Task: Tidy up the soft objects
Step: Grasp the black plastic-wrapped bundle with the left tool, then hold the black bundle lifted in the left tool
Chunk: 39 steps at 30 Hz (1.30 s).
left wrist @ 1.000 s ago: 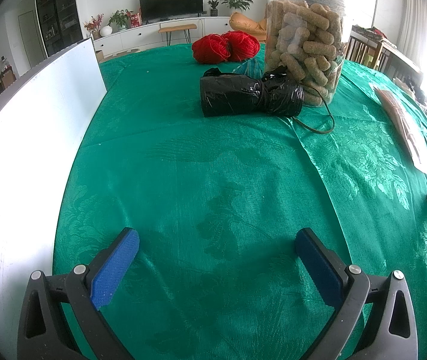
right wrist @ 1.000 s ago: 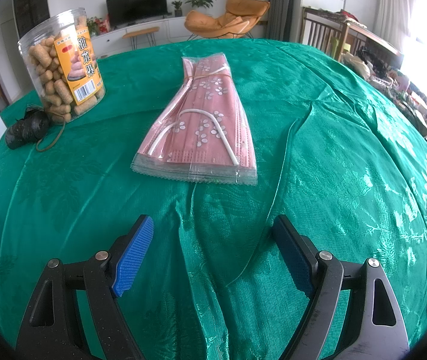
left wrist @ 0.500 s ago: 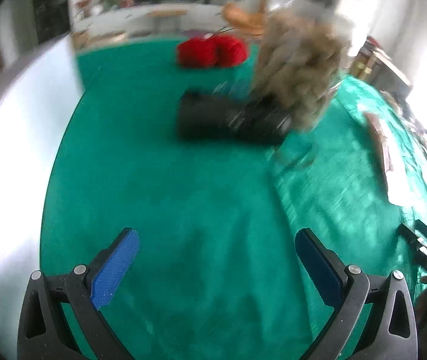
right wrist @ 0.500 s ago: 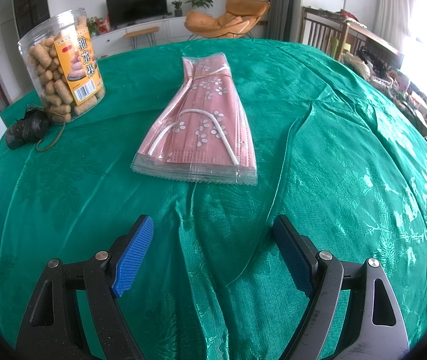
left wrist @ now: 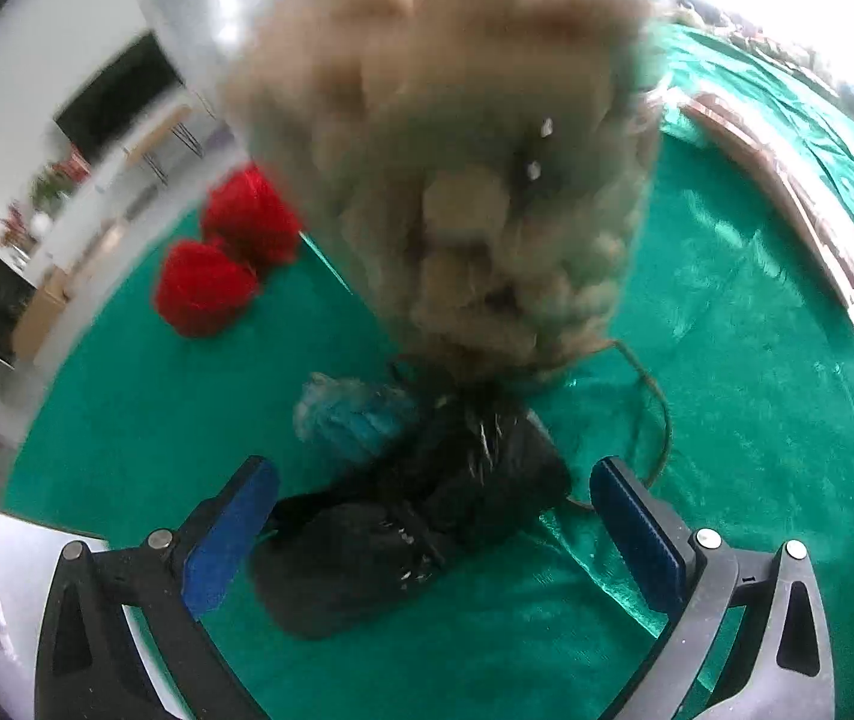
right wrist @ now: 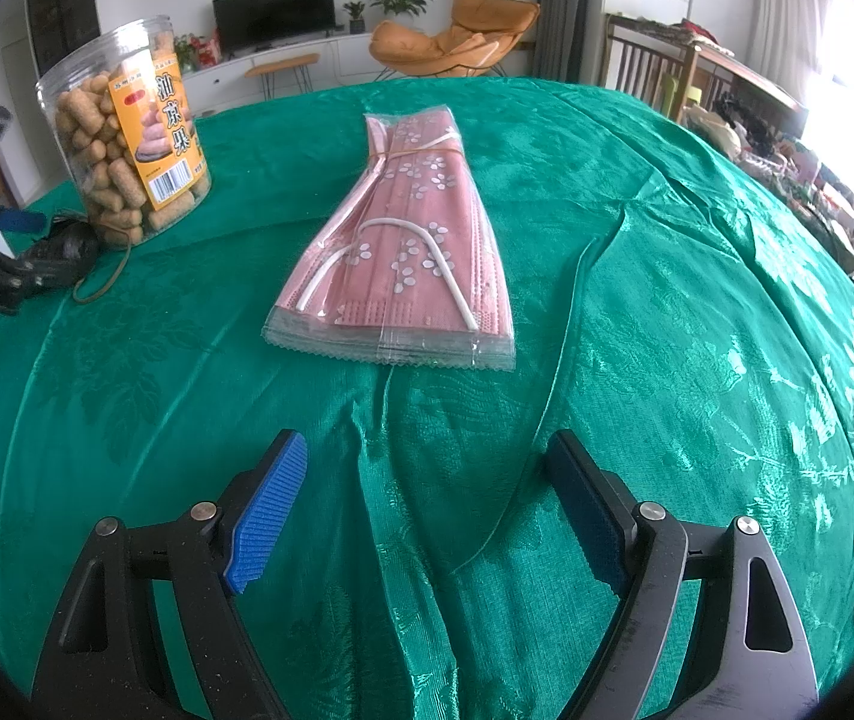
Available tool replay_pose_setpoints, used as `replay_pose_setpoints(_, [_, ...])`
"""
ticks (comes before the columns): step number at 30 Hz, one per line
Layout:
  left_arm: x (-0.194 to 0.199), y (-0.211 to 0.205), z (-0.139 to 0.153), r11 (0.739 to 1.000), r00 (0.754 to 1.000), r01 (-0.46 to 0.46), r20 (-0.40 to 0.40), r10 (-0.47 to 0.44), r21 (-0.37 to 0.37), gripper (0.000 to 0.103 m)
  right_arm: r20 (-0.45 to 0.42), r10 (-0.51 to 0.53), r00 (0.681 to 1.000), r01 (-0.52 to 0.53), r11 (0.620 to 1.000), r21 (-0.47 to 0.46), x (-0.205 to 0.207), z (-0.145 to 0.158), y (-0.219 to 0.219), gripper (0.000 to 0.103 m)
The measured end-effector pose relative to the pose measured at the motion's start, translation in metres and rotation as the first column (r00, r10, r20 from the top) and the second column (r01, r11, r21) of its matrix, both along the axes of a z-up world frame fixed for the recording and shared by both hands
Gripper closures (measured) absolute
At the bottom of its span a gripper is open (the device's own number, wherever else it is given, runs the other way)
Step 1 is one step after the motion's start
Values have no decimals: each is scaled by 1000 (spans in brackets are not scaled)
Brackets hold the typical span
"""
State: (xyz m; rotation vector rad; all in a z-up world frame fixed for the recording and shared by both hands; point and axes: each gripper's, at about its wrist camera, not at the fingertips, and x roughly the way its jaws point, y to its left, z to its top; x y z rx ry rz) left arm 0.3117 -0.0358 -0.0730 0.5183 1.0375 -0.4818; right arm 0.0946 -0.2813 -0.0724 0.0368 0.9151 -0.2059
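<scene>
Looking along your left gripper, you have the fingers spread wide with the black plastic bundle lying between them, untouched, on the green worktop. Judge it light, crinkly and slippery; it should squash, so close across its thick middle. Just past the fingertips a blue wad and the snack jar blur; two red yarn balls sit further off.

Ahead of your right gripper, fingers also apart and empty, lies the floppy pack of pink masks; its film looks slick.
</scene>
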Motion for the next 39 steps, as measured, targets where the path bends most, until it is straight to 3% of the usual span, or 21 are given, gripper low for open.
replay_pose_setpoints(3, [-3, 5, -2, 999, 994, 39, -104, -42, -32, 1, 0, 0, 1000, 0, 1000, 0, 0, 0, 0, 18])
replay_pose_setpoints(6, [-18, 12, 14, 978, 956, 140, -236, -175, -157, 1, -2, 4, 1000, -4, 1000, -1, 0, -1, 2, 16])
replay_pose_setpoints(8, [-25, 12, 22, 973, 953, 163, -228, -198, -164, 1, -5, 8, 1000, -8, 1000, -4, 2, -1, 4, 15])
replay_pose_setpoints(13, [-17, 6, 5, 992, 980, 98, -164, -110, -80, 4, -4, 8, 1000, -8, 1000, -2, 2, -1, 4, 15])
replay_pose_setpoints(18, [-25, -4, -4, 995, 987, 59, -142, -70, -78, 43, -5, 8, 1000, -8, 1000, -3, 2, -1, 4, 15])
replay_pose_setpoints(19, [-26, -1, -1, 997, 991, 32, -131, -42, -72, 66, -5, 8, 1000, -8, 1000, -3, 2, -1, 4, 15])
replay_pose_setpoints(24, [-48, 25, 2, 985, 984, -122, -144, 105, -120, 65, -5, 8, 1000, -8, 1000, -3, 2, -1, 4, 15])
replay_pose_setpoints(27, [-75, 51, 1, 930, 945, -295, -208, 251, -219, 65, -5, 8, 1000, -8, 1000, -2, 2, -1, 4, 15])
replay_pose_setpoints(31, [-127, 88, -1, 819, 878, -475, -233, 418, -322, 65, -5, 9, 1000, -9, 1000, -3, 2, -1, 5, 15])
replay_pose_setpoints(34, [-150, 92, 0, 810, 861, -508, -144, 488, -293, 64, -5, 8, 1000, -8, 1000, -3, 2, -1, 5, 15])
replay_pose_setpoints(36, [-159, 84, -2, 815, 849, -520, -51, 525, -256, 53, -4, 8, 1000, -8, 1000, -3, 1, -1, 4, 15])
replay_pose_setpoints(38, [-158, 84, -10, 819, 835, -538, 3, 550, -199, 7, -4, 8, 1000, -8, 1000, -2, 2, -1, 5, 15])
replay_pose_setpoints(39, [-159, 87, -14, 820, 830, -543, 34, 557, -182, 3, -4, 8, 1000, -8, 1000, -2, 2, -1, 5, 15])
